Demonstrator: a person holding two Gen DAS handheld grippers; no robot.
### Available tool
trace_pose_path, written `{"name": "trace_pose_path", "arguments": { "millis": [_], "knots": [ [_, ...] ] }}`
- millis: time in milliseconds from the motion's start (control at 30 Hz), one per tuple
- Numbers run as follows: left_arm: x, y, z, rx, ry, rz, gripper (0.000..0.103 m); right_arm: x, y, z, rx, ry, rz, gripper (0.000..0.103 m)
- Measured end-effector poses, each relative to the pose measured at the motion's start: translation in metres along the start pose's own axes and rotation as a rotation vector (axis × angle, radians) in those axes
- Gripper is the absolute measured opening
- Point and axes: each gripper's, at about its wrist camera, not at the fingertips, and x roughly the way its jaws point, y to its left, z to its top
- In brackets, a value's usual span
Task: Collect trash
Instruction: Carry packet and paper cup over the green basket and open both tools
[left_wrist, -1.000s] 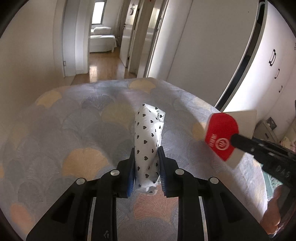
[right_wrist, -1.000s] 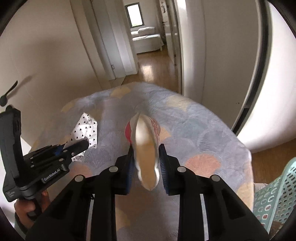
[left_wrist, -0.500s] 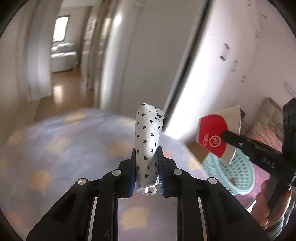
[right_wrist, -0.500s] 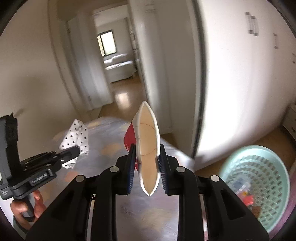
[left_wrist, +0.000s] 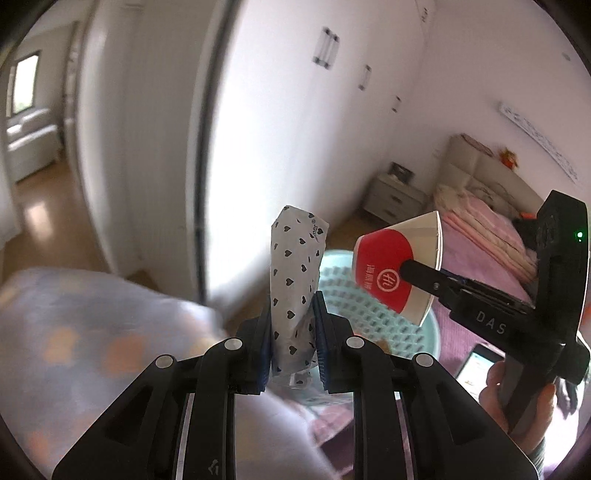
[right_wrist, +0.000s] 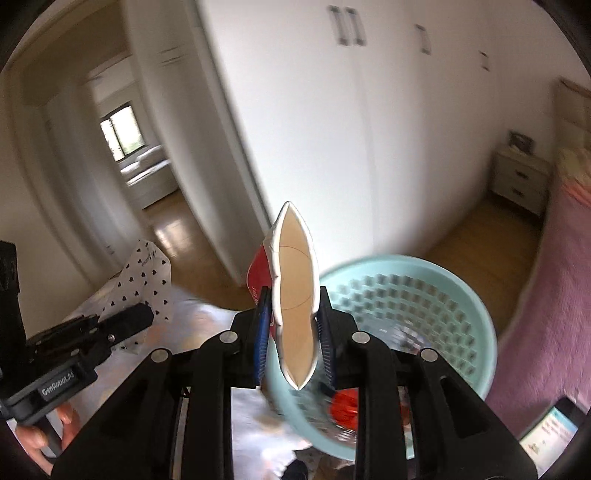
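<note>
Two grippers, both loaded. Left gripper (left_wrist: 291, 328) clamped on heart-print wrapper (left_wrist: 295, 280), upright, in the air. Right gripper (right_wrist: 293, 325) clamped on flattened red-and-white paper cup (right_wrist: 295, 280), held over near rim of teal basket (right_wrist: 443, 295). Basket stands on the floor, just beside pink bed (right_wrist: 569, 258); some trash lies inside.

My left gripper (left_wrist: 291, 325) is at the lower centre of its own frame, with the jaws pressed tight on what it holds. My right gripper (right_wrist: 295, 325) is also at the lower centre of its frame, jaws closed tight too. My right hand (left_wrist: 517, 391) holds its handle at the lower right of the left view, and my left hand (right_wrist: 48, 432) shows at the lower left of the right view.
</note>
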Motion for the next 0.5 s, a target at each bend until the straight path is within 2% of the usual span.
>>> {"name": "trace_pose_path", "arguments": {
  "millis": [133,333,467,500],
  "knots": [
    [0.038,-0.02,0.002,0.053,0.058,-0.013,0.018,0.012,-0.036,-0.006,0.083,0.043,-0.068,0.022],
    [0.098,-0.035,-0.002,0.07,0.157,-0.03,0.018,0.024,-0.06,-0.024,0.145,0.088,-0.117,0.022],
    [0.11,-0.037,-0.002,0.079,0.163,-0.038,0.035,0.024,-0.059,-0.029,0.151,0.094,-0.142,0.023],
    [0.112,-0.038,-0.002,0.083,0.159,-0.044,0.036,0.026,-0.06,-0.028,0.157,0.095,-0.146,0.023]
  ]
}}
